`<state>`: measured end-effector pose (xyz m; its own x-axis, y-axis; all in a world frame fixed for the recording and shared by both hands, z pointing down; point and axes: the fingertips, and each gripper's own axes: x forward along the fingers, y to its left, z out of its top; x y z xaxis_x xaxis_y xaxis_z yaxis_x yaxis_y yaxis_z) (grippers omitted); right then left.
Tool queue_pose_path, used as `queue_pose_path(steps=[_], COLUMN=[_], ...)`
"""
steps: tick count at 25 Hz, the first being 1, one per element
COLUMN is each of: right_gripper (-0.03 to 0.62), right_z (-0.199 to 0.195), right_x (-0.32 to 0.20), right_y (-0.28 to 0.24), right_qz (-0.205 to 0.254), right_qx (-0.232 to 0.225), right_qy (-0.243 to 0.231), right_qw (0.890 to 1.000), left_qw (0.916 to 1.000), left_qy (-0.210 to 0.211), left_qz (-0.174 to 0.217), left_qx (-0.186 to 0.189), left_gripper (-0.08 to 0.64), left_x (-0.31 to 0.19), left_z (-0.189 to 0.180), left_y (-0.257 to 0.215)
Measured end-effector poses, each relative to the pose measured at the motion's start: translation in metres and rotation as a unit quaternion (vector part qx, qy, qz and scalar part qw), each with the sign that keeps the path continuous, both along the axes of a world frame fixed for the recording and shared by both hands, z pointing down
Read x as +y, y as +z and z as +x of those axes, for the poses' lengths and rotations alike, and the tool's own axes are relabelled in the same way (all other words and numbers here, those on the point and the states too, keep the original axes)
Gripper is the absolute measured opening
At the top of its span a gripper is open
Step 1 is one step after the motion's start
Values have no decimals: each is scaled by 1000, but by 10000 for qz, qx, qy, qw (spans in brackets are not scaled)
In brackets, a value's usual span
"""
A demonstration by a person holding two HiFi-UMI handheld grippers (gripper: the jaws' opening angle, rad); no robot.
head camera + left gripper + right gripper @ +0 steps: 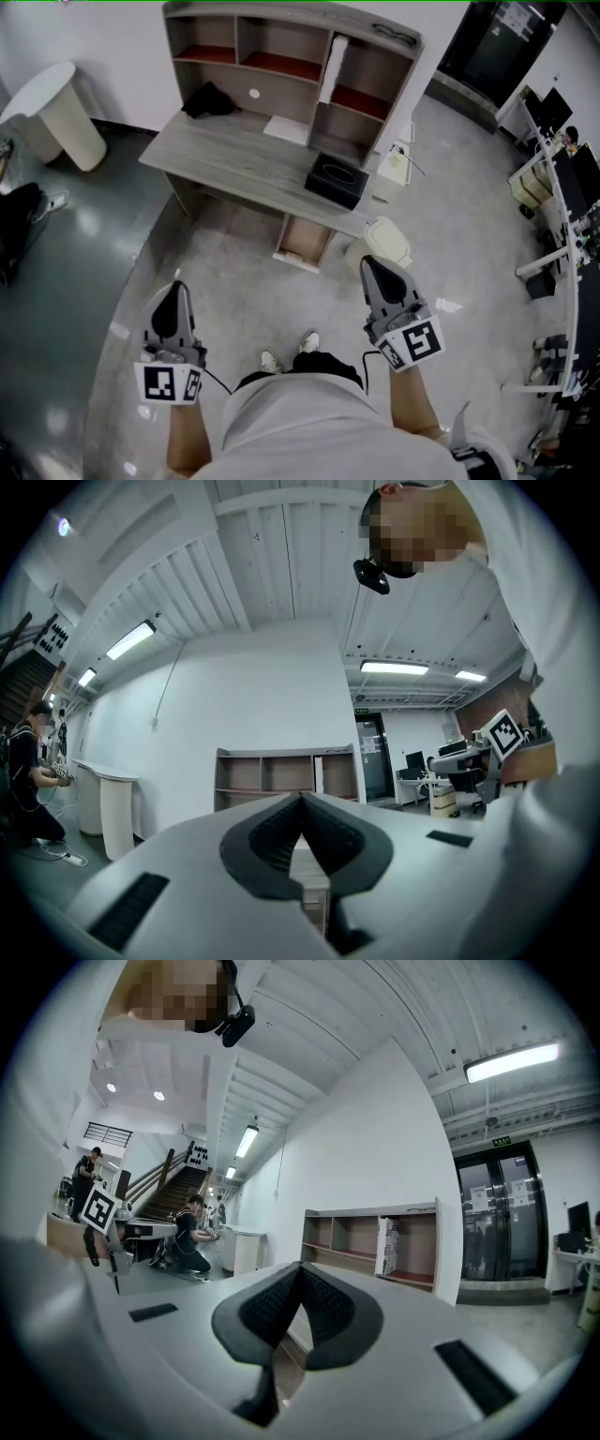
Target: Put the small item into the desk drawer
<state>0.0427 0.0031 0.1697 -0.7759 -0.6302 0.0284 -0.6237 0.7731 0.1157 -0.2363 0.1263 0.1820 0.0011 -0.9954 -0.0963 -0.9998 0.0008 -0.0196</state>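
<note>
Head view: the drawer point(302, 242) stands pulled open under the desk point(234, 155), ahead of the tongs and between them. A black box point(336, 180) sits on the desk just beyond it. The left tongs point(175, 289) and right tongs point(370, 265) are both closed tight and empty, apart from the desk.

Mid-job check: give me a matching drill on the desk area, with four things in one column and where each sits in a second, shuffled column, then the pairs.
Things
1. black box
2. drawer
3. dark bundle
4. white bin

Places
A. on the floor by the front right corner of the desk
B. pulled out under the desk
C. on the desk, back left
D. on the desk, front right

Pairs: 1-D, 2-B, 3-C, 4-A
</note>
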Motion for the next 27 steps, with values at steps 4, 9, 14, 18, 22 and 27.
queue_pose_path(steps=[4,9,14,18,22,27], right_gripper=[21,21,21,21,21,21], right_z=[-1,3,7,13,17,18], right_x=[15,27,33,37,37,39], right_y=[8,7,10,12,14,14], right_qz=[34,33,12,6,43,72], right_qx=[186,169,215,236,272,294], right_qy=[70,143,197,258,331,344], right_qw=[9998,9998,9996,9994,9991,9990], left_qw=[10000,9999,9998,9994,9992,9991], left_qy=[33,108,209,322,389,409], left_qz=[20,-4,-30,-37,-36,-25], left_qx=[-19,-14,57,108,130,133], left_gripper=[17,17,17,17,17,17], left_x=[10,17,15,13,9,9], left_z=[-2,1,7,14,18,20], left_y=[1,1,7,12,14,14])
